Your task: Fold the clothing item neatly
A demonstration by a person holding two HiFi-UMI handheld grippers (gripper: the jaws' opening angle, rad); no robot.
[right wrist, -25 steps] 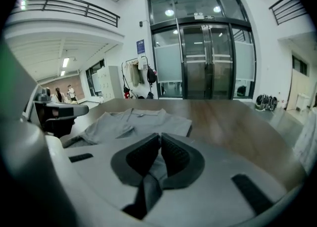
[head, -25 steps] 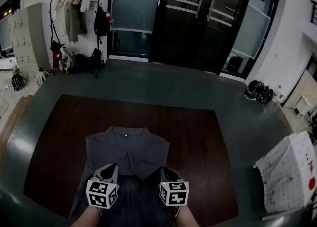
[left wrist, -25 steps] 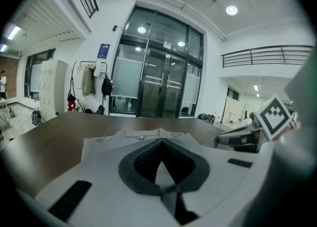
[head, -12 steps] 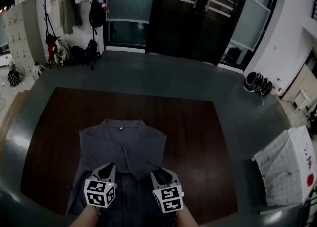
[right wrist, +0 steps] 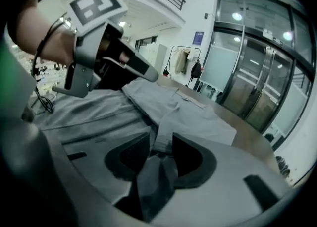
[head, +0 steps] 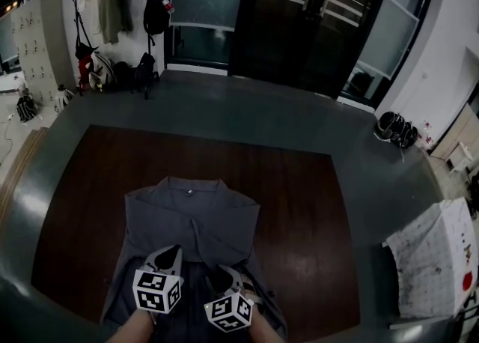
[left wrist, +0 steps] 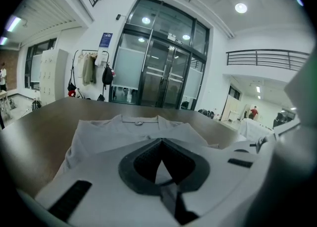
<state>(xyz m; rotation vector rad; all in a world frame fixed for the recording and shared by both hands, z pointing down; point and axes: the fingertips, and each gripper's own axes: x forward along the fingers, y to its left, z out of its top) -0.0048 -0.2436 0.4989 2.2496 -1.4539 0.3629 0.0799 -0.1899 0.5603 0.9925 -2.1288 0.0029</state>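
Right gripper [right wrist: 161,141] low over near end of shirt [head: 191,218], jaws opening, bunched fold of cloth lying between them. Left gripper [head: 171,252] just beside it, jaws pinched tight together, can't tell if any cloth's caught. Grey shirt lies on dark brown table [head: 299,207], collar at far end, sides folded inward. Way back: glass doors [head: 299,19], coat rack [head: 112,4] with jackets.
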